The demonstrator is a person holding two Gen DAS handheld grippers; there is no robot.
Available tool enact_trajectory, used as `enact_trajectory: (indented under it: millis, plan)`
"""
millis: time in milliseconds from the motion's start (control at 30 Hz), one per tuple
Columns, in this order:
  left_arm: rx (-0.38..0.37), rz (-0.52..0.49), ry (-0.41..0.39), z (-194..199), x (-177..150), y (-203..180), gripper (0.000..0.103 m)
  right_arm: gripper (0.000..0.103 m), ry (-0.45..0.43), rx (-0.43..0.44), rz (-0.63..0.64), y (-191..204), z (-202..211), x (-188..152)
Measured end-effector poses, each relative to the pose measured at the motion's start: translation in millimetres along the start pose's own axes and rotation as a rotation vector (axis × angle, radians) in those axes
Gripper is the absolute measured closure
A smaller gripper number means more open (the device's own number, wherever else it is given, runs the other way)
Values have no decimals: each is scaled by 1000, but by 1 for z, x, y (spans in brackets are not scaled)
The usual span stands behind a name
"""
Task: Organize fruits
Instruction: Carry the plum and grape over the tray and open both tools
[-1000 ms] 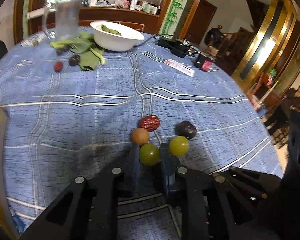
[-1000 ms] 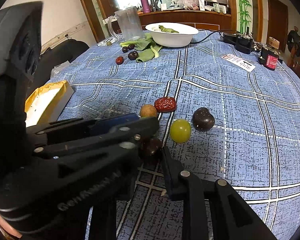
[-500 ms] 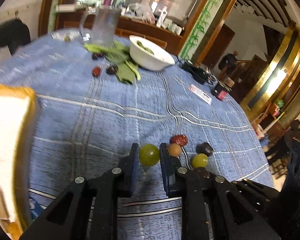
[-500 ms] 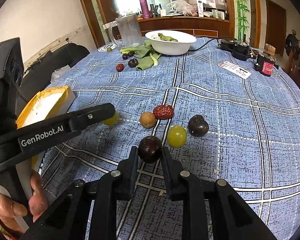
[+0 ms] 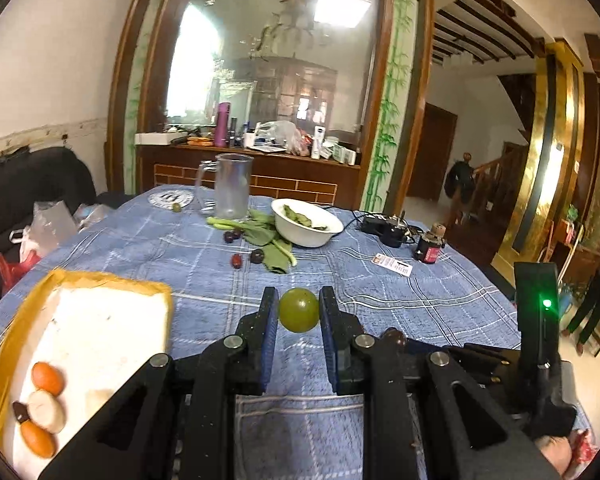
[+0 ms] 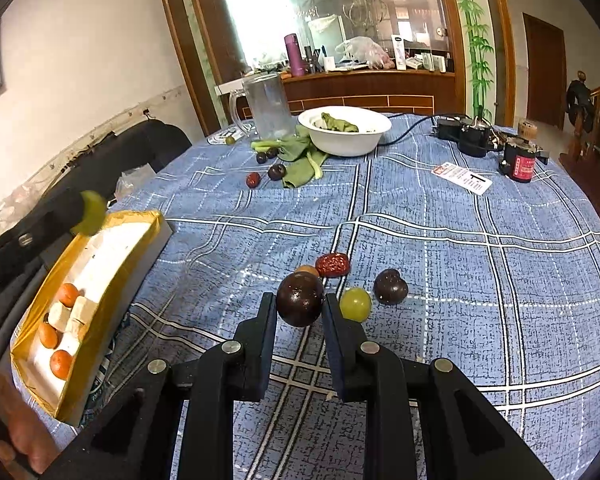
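Observation:
My left gripper (image 5: 299, 312) is shut on a green grape (image 5: 299, 315), lifted above the blue checked tablecloth just right of the yellow-rimmed box (image 5: 100, 320). The right wrist view shows that same grape (image 6: 93, 211) over the far end of the box (image 6: 112, 264). My right gripper (image 6: 299, 307) is shut on a dark round fruit (image 6: 299, 298), held a little above the cloth. Behind it lie a red date (image 6: 333, 264), a small brown fruit (image 6: 306, 269), another green grape (image 6: 355, 304) and a dark plum (image 6: 390, 287).
The box holds small orange fruits (image 6: 60, 363) and pale chunks. Far back stand a white bowl (image 6: 345, 130), a clear jug (image 6: 269, 106), green leaves (image 6: 300, 160) with several small dark fruits, black devices (image 6: 466, 134) and a card (image 6: 462, 178). A person (image 5: 596, 292) stands at right.
My left gripper lifted the green grape off the cloth and carried it left toward the box, tilting up. My right gripper raised the dark fruit slightly.

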State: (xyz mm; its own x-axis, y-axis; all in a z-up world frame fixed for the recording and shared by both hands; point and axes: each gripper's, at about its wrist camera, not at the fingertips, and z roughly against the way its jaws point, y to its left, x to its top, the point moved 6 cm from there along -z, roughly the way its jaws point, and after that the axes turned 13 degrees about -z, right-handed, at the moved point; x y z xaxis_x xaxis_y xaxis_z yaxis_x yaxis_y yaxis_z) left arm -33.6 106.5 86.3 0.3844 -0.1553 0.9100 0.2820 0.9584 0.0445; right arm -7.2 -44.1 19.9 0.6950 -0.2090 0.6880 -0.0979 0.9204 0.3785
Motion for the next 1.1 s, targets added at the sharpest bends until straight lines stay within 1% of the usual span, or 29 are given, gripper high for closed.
enact_trajectory:
  millis: [167, 333, 467, 533, 600, 733, 833, 867, 967, 1100]
  plan:
    - [72, 55, 46, 23, -12, 35, 83, 78, -19, 12, 2, 4, 6, -1]
    - [163, 111, 84, 44, -28, 77, 83, 78, -8, -9, 50, 21, 3, -10]
    - [240, 161, 101, 62, -44, 116, 83, 78, 5, 26, 85, 51, 6, -19]
    - [276, 192, 113, 71, -55, 137, 83, 78, 35, 70, 107, 77, 5, -28]
    - [298, 224, 134, 75, -65, 153, 83, 78, 58, 96, 138, 99, 2, -35]
    - [314, 281, 166, 81, -86, 176, 83, 78, 115, 160, 211, 157, -7, -50]
    - [311, 305, 182, 82, -99, 184, 83, 78, 173, 190, 244, 191, -20, -60]
    - [308, 310, 188, 81, -101, 184, 83, 78, 184, 191, 252, 197, -24, -63]
    - [298, 321, 206, 78, -107, 186, 83, 77, 226, 173, 278, 217, -44, -71]
    - [266, 328, 223, 72, -111, 184, 83, 77, 265, 116, 294, 227, -72, -79]
